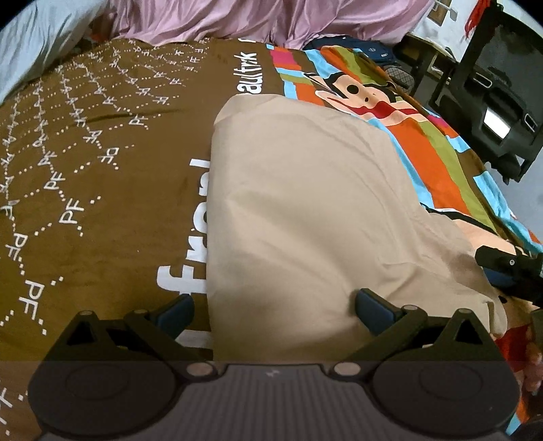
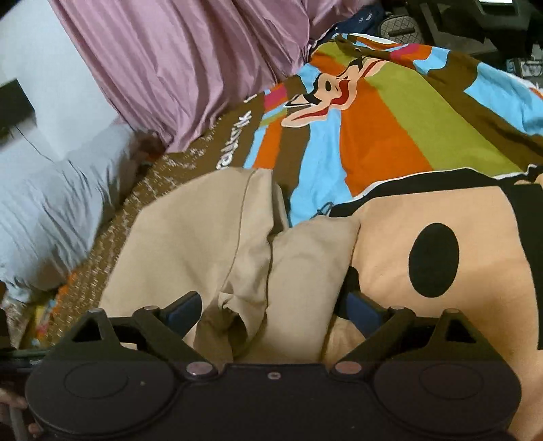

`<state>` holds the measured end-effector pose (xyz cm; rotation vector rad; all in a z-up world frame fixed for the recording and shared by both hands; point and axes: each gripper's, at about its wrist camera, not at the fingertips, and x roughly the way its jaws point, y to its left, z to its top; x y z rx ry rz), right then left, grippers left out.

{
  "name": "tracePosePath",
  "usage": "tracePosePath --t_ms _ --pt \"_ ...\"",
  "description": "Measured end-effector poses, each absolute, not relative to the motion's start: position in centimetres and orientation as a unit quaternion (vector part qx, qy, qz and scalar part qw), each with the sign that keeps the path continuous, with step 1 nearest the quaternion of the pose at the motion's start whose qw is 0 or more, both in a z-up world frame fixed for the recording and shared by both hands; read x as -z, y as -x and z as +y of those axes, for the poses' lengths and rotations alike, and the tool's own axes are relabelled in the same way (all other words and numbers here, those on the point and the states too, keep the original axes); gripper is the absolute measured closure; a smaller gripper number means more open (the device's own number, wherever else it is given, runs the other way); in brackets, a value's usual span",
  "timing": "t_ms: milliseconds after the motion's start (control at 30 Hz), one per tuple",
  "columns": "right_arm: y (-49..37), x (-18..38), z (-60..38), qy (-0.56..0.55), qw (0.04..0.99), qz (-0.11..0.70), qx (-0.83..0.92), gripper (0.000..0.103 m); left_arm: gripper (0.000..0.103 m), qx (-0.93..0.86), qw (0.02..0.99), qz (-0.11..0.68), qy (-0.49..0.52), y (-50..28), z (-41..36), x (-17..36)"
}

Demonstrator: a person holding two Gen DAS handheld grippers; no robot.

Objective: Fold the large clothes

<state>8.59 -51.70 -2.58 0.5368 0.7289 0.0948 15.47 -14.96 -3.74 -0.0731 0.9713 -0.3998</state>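
A beige garment (image 1: 305, 203) lies folded on the bed, its straight edge along the left. My left gripper (image 1: 275, 312) hovers open over its near end, with blue-padded fingers (image 1: 176, 312) set wide on either side of the cloth and not pressing it. In the right wrist view the same beige garment (image 2: 203, 237) shows a seam and a bunched fold. My right gripper (image 2: 274, 310) stands open, the fold lying loose between its wide fingers (image 2: 363, 310). In the left wrist view the right gripper (image 1: 502, 264) is at the garment's right edge.
The bedcover (image 1: 101, 169) is brown with white letters, and striped in colours with a cartoon face (image 2: 390, 135). A purple curtain (image 1: 271, 20) hangs behind the bed. A pale blue pillow (image 2: 51, 210) lies left. Black furniture (image 1: 492, 84) stands beyond the bed's right edge.
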Motion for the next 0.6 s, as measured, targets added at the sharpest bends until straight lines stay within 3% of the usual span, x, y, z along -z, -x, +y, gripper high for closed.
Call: tracePosePath --t_ms 67,133,200,267,367,467,600 --pt "-8.9 2.6 -51.3 -0.257 0.899 0.35 -0.053 0.005 0.0 0.193 0.863 0.465 0.039 -15.5 -14.8 3.8" --pt "-9.5 2.6 -50.6 -0.241 0.905 0.347 -0.05 0.019 0.0 0.192 0.864 0.465 0.039 -15.5 -14.9 3.8" --pt "-9.9 2.5 -50.0 -0.229 0.909 0.344 -0.051 0.047 0.0 0.192 0.864 0.463 0.037 -15.5 -14.9 3.8" --pt "-10.0 2.1 -49.1 -0.205 0.918 0.337 -0.049 0.058 0.0 0.194 0.864 0.464 0.04 -15.5 -14.9 3.9" --pt "-9.0 0.8 -46.3 -0.085 0.946 0.306 -0.059 0.07 0.0 0.197 0.861 0.466 0.049 -15.6 -14.7 4.0" --pt "-7.8 0.6 -43.1 0.038 0.958 0.274 -0.081 0.073 0.0 0.199 0.858 0.469 0.058 -15.7 -14.5 4.1" --pt "-7.4 0.8 -42.1 0.068 0.957 0.264 -0.098 0.073 0.0 0.198 0.859 0.468 0.058 -15.8 -14.5 4.2"
